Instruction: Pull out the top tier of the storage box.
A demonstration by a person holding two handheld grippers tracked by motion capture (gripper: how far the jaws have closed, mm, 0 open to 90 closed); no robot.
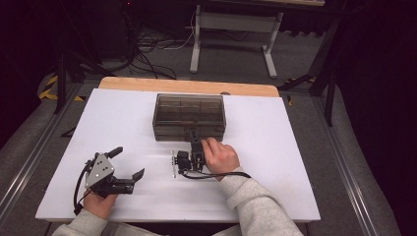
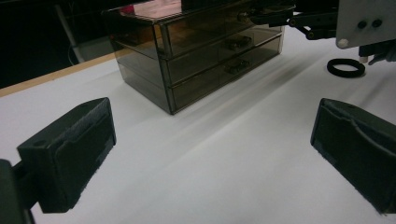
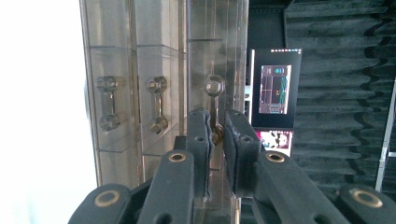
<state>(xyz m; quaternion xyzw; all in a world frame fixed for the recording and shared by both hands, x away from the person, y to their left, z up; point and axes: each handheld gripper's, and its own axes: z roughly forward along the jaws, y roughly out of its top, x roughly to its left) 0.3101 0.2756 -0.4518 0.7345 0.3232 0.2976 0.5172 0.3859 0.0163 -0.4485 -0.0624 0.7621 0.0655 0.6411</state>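
While the right gripper (image 3: 215, 135) is turned on its side, its two black jaws are closed narrowly around the top handle (image 3: 215, 100) of the drawer box (image 1: 189, 117); the handle bar is seen between the pads (image 3: 201, 135), and whether the pads really press on it cannot be told for sure. Two more handles (image 3: 157, 105) are seen beside it on the lower drawers, both untouched. In the high view the right gripper (image 1: 194, 140) is held by the right hand (image 1: 221, 156) against the front face of the box, near its right half, and its cable is trailed back over the table toward the sleeve.

The box is made of smoky clear plastic with three drawers, and it is placed upright at the middle of the white table (image 1: 113, 118), toward the far edge. All drawers look closed.

The left gripper (image 1: 129, 164) is held low over the near left part of the table, well apart from the box. Its jaws are spread wide and nothing is between them; only bare table is seen there. A black ring (image 2: 345, 67) is lying on the table in front of the box, near the right gripper. A small thin object (image 1: 173, 163) also lies just beside that gripper, but it is too small to be named.
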